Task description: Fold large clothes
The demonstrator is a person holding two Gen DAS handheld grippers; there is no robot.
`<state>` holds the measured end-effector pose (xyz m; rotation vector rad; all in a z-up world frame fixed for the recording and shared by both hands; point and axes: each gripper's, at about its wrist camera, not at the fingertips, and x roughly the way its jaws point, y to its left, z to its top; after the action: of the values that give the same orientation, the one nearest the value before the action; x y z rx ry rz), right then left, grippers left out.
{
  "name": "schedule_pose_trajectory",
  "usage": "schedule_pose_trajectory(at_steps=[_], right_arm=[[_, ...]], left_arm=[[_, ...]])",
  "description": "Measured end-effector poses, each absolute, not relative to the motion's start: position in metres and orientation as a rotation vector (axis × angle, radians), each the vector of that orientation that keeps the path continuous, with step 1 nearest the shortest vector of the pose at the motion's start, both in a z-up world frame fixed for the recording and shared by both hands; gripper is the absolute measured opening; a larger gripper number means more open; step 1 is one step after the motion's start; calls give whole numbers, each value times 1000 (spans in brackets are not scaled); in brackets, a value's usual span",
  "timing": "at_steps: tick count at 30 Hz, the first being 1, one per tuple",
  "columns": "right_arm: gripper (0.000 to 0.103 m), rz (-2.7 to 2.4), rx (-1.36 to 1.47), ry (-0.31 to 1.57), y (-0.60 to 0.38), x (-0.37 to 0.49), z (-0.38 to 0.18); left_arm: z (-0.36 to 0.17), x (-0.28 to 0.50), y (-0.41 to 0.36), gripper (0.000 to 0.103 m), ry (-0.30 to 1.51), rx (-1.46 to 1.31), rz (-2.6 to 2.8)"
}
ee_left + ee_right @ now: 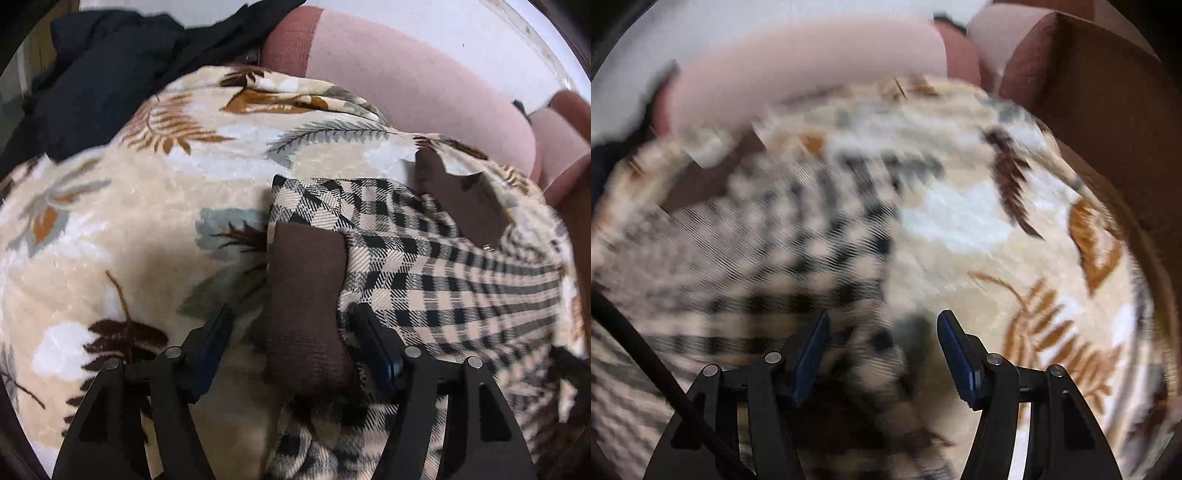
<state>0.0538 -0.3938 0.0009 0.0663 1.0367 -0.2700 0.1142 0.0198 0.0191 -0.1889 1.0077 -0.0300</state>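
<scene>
Left wrist view: the left tongs (291,325) stand released, jaws spread wide, with the brown ribbed cuff (304,295) of the checked garment (443,266) lying in the gap between them; whether either pad touches the cloth cannot be told. The checked garment, cream and black with brown trim, lies spread on the leaf-print blanket (140,206), reaching from the tongs toward the far right edge of the blanket. A second brown flap (461,199) of the garment lies at its far side. A dark navy cloth (103,74) is heaped on the far left corner of the blanket, and a pink bolster cushion (424,88) runs along the blanket's far edge. Right wrist view (heavily blurred): the right tongs (882,332) are likewise released, jaws apart, nothing clamped, poised over the near edge of the checked garment (768,236), which covers the left part of the leaf-print blanket (1015,240). The pink bolster cushion (798,70) lies beyond the blanket; a brown upholstered armrest (1100,110) borders its far right side.
</scene>
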Motion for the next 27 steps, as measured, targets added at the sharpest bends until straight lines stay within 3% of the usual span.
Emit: schedule_pose_trajectory(at_steps=[6,15,27], right_arm=[[71,-450,101,1004,-423,42,17],[71,-240,425,1032,-437,-7,13],[71,-81,775,1001,-440,-109,-4]], left_arm=[[44,74,50,72,971,-227,-13],[15,7,71,72,1058,-235,-31],[13,-89,60,76,1001,-180,-155]])
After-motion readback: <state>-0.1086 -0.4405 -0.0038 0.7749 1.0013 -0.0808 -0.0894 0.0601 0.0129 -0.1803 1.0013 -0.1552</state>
